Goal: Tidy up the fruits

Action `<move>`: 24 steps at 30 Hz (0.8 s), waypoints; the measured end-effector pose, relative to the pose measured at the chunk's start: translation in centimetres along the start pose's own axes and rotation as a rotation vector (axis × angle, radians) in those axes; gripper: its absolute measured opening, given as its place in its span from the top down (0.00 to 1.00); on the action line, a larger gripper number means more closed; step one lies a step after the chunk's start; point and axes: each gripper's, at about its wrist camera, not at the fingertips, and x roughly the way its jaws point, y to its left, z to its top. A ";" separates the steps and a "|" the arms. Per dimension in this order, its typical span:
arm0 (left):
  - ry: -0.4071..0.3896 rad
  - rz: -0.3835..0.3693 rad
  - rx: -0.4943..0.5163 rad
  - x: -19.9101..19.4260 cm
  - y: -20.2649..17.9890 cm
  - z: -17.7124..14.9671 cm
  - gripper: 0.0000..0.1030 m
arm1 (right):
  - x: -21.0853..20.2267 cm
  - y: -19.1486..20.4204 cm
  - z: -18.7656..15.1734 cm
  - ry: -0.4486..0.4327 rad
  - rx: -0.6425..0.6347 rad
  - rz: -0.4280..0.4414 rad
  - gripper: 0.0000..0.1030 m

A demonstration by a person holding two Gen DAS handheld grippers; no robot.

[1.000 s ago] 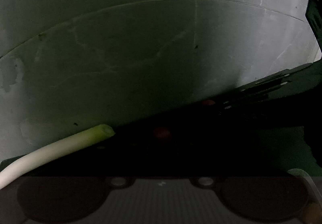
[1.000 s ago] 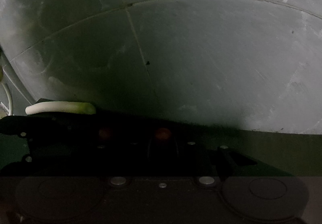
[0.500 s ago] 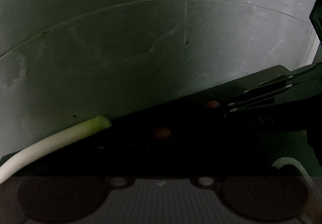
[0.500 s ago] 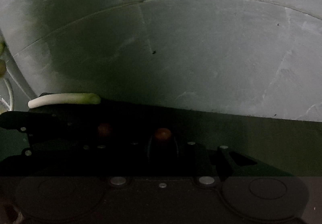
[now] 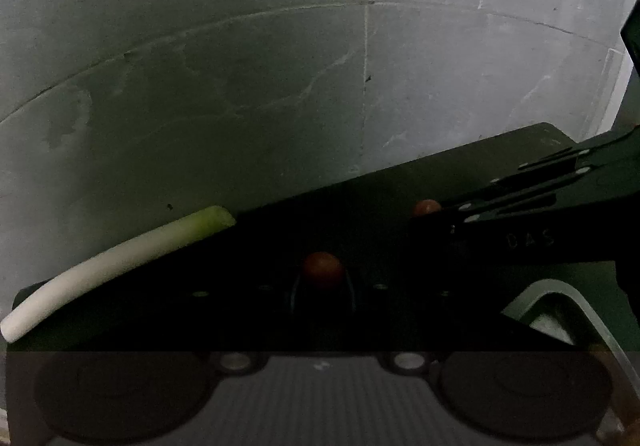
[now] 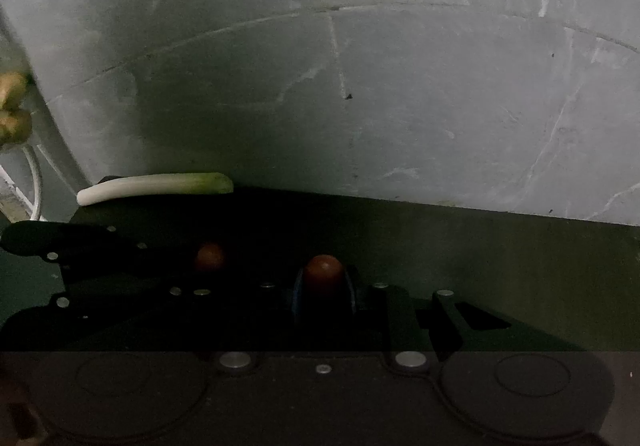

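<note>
I see very little through either camera: both views are dark and mostly filled by a grey marbled tile floor (image 5: 280, 85). My left gripper (image 5: 323, 274) and right gripper (image 6: 323, 274) are both drawn fully narrow, a small reddish knob at the tip of each; the pictures do not show me anything caught between the jaws. A dark flat board (image 5: 360, 205) crosses the bottom of both views. On its far edge lies a scallion stalk (image 5: 120, 266), white at one end and green at the other, well to the left of both tools. In the right view some yellowish lumps (image 6: 14, 109) sit at the far left edge, too blurred to name.
</note>
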 end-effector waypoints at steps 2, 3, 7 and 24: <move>-0.003 -0.002 -0.001 -0.5 0.0 -0.2 0.76 | -0.4 0.4 -0.2 -0.001 -0.002 0.002 0.78; -0.005 -0.003 0.000 -0.7 0.1 -0.3 0.76 | -0.5 0.6 -0.2 -0.002 -0.003 0.003 0.78; -0.009 -0.006 0.008 -1.6 0.1 -0.6 0.76 | -1.3 1.6 -0.6 -0.005 -0.011 0.002 0.78; -0.026 0.001 0.010 -5.1 0.7 -2.9 0.76 | -3.9 5.5 -3.0 -0.008 -0.033 0.013 0.78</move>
